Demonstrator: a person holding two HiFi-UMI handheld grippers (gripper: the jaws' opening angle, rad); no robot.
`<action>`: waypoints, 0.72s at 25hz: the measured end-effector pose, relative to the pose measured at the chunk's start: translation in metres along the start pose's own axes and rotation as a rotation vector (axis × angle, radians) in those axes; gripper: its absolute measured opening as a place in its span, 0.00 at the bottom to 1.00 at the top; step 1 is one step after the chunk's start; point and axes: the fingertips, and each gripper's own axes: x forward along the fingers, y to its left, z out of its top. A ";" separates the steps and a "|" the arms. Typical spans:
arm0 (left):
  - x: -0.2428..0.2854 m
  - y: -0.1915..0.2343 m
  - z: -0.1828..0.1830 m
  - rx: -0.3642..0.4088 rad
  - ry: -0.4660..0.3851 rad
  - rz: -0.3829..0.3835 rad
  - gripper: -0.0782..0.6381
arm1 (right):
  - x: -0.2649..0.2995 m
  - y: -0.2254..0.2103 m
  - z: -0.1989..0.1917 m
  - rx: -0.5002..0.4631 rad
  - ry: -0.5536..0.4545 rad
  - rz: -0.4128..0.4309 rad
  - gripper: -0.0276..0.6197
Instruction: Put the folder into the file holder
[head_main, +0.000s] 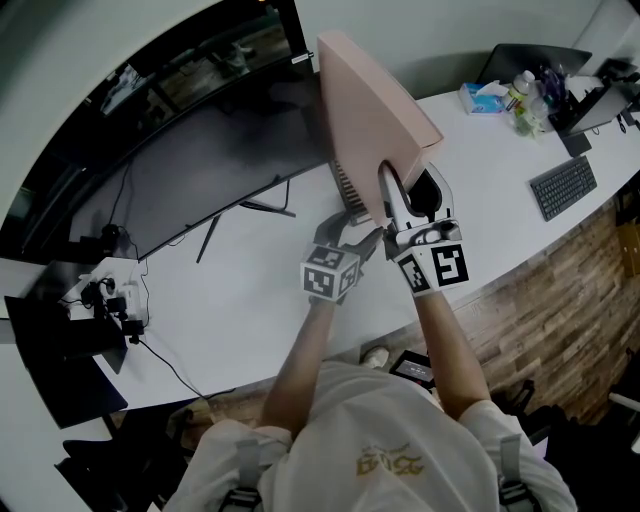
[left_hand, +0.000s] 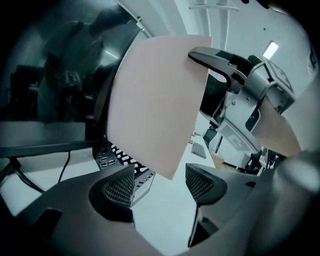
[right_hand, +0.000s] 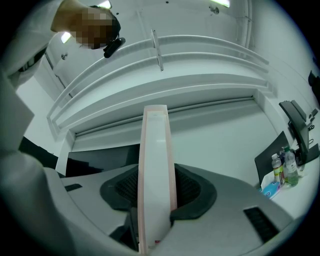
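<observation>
We are entering items nearest first. Left gripper (head_main: 358, 238): grey moulded body with a cube of square black-and-white markers; its two dark, grid-textured pads are standing spread wide and pressing on nothing, and only the lower corner of the folder (left_hand: 155, 100) is showing over the gap between them. Right gripper (head_main: 405, 195): same build and marker cube; in its own view (right_hand: 157, 187) its ribbed black pads are pinching the folder's narrow edge (right_hand: 157, 165) from both sides, so this gripper alone is carrying it. The folder (head_main: 375, 120) is a flat, stiff, matte pale-pink board with square corners. It is being held upright and slightly tilted above the desk (head_main: 250, 300), and its lower end is hanging just over the file holder (head_main: 347, 188). We are unable to tell whether the two are touching. The file holder (left_hand: 127, 160) is a boxy metal rack with perforated walls, and it is standing on the smooth white desk in front of a wide, curved, glossy dark monitor (head_main: 200, 170). Farther along the desk we are noting a dark keyboard (head_main: 563, 187), then a blue tissue pack (head_main: 483, 97) and clear bottles (head_main: 522, 100).
</observation>
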 end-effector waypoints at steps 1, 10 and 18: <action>0.002 -0.001 0.002 0.026 0.005 0.001 0.57 | 0.000 0.000 0.000 0.000 0.001 -0.003 0.33; 0.013 0.001 0.011 0.123 0.020 0.034 0.59 | -0.002 0.008 -0.001 -0.012 0.050 0.022 0.33; 0.007 0.010 0.021 0.119 -0.010 0.072 0.59 | -0.005 0.008 0.009 -0.001 0.043 0.014 0.33</action>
